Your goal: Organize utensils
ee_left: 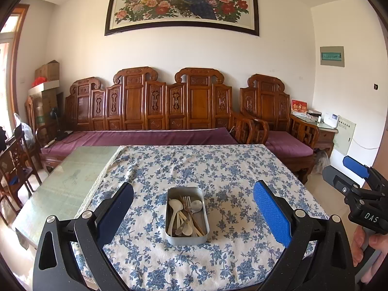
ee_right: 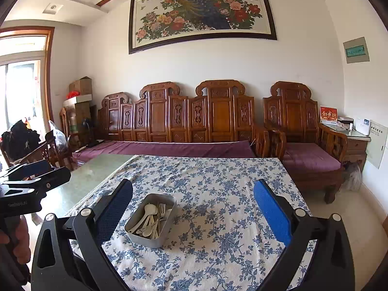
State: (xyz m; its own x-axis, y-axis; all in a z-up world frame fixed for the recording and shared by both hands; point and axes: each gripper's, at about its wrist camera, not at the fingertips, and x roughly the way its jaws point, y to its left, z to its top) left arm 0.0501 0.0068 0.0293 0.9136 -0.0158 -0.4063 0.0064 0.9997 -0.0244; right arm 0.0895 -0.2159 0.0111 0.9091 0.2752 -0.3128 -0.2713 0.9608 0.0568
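Left wrist view records a carved wooden sofa (ee_left: 155, 106) with purple cushions along the far wall, beneath a framed peacock painting (ee_left: 181, 2). Nearer stands a table (ee_left: 70, 181), its left portion bare green glass, the remainder covered by a blue floral tablecloth (ee_left: 218, 169). On the cloth, at the centre of the near half, sits a rectangular metal tin (ee_left: 187, 238). Inside it lie the utensils (ee_left: 185, 215): white spoons, a metal fork and chopsticks, loosely mixed and overlapping. The left gripper (ee_left: 193, 206) is held above the near table edge, jaws spread wide, the tin framed between them without contact. The right gripper (ee_right: 193, 206) is likewise spread wide and empty, with the tin near its left finger. A hand (ee_left: 371, 245) grips the right tool's handle at the right edge of the left wrist view.
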